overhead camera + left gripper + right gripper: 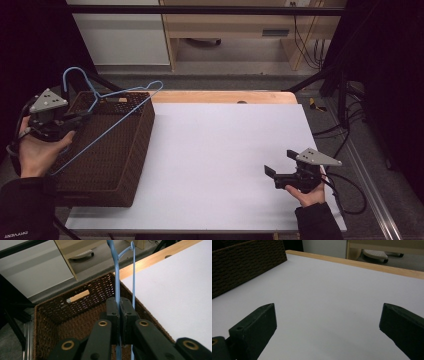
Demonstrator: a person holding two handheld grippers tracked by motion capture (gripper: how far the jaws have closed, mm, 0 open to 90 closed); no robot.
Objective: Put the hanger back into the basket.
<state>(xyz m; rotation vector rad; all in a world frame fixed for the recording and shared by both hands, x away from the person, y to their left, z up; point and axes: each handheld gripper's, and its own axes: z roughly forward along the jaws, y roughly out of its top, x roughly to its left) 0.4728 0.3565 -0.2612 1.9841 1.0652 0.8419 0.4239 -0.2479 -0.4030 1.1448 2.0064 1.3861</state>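
Note:
A light blue wire hanger (107, 116) is held over a dark brown wicker basket (127, 165) at the table's left side. My left gripper (85, 118) is shut on the hanger's wire, above the basket's near left rim. In the left gripper view the jaws pinch the hanger (116, 277) between the pads, with the basket (60, 315) below. The hanger's hook rises past the basket's far left corner. My right gripper (280, 164) hovers low over the white table top (215, 150) at the near right. In the right gripper view its fingers (254, 330) stand wide apart with nothing between them.
The white sheet covers a wooden table whose far edge (225, 96) shows as a bare strip. Behind it stand a wooden cabinet (240, 30) and a white panel. Cables (345, 190) trail off the table's right side. A dark frame bar crosses the far top.

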